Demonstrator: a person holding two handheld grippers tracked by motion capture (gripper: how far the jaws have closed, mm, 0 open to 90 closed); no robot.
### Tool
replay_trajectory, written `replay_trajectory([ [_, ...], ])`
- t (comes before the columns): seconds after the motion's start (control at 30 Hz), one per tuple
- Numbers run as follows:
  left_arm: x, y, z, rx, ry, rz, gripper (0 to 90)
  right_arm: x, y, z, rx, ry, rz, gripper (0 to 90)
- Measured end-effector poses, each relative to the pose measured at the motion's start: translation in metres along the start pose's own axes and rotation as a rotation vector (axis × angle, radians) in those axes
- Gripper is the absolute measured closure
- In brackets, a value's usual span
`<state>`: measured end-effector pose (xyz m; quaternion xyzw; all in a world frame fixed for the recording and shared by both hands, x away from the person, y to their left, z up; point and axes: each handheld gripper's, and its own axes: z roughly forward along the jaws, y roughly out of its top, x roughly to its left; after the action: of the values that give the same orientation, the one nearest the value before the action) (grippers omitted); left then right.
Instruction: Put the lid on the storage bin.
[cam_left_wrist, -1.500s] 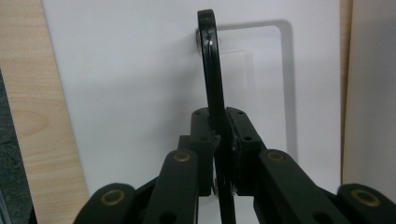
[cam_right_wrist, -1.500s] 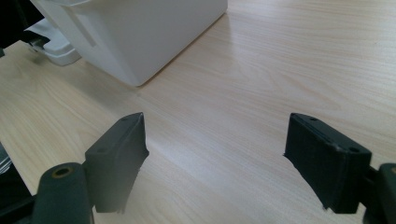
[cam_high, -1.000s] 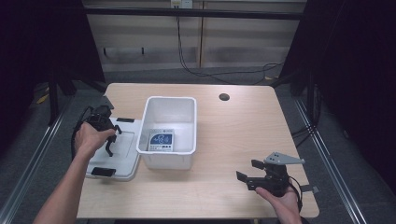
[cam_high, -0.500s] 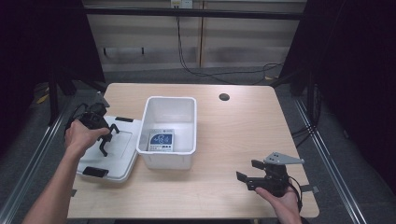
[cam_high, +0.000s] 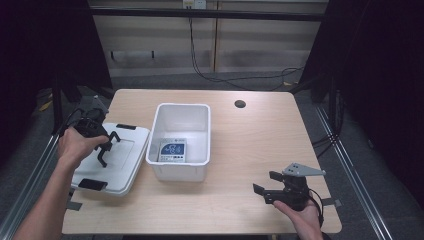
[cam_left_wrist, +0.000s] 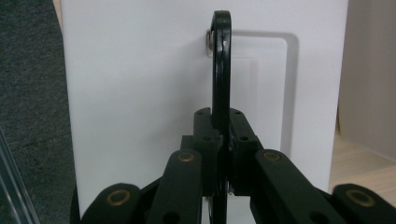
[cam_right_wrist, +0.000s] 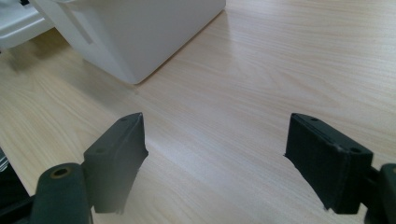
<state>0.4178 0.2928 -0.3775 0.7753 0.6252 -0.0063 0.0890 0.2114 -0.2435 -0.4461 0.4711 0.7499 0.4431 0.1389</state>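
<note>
Between the shut jaws of our left hand-held gripper (cam_high: 102, 150) we are holding the black handle (cam_left_wrist: 221, 60) of the white lid (cam_high: 117, 160), and the lid is hanging tilted from that grip, its near edge resting on the worktop (cam_high: 250, 135) and its far edge raised toward the gripper. The left gripper view is showing the handle standing edge-on, running straight away from the pads, hinged to the lid at its far end. The lid's long axis is running away from us, roughly parallel to the white bin (cam_high: 181, 140), which is sitting just to the right of the left hand-held gripper, its near wall touching or almost touching the lid's right edge; we cannot tell which. So the coming move is turning on one relation: the bin's open top is lying to the right of the gripped lid and slightly higher than its low edge, and the bin's left rim is standing in the way of a flat slide. A printed card (cam_high: 172, 150) is lying on the bin's floor. Our right hand-held gripper (cam_high: 267, 187) is resting well apart, jaws spread and holding nothing, pointing toward the bin's near corner, farther from the lid than the left one.
</note>
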Motion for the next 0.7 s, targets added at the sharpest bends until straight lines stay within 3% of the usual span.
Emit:
replay_trajectory([
  [0.07, -0.001, 0.0, -0.002, -0.003, 0.009, -0.006, 84.8, 0.0, 0.0, 0.0, 0.0, 0.0, 0.0, 19.7],
  [0.27, -0.008, 0.001, -0.011, 0.003, 0.005, 0.037, 84.8, 0.0, 0.0, 0.0, 0.001, 0.001, 0.001, 19.7],
  [0.7, -0.007, -0.001, -0.025, -0.008, 0.006, 0.043, 84.8, 0.0, 0.0, 0.0, 0.001, 0.001, 0.0, 19.7],
])
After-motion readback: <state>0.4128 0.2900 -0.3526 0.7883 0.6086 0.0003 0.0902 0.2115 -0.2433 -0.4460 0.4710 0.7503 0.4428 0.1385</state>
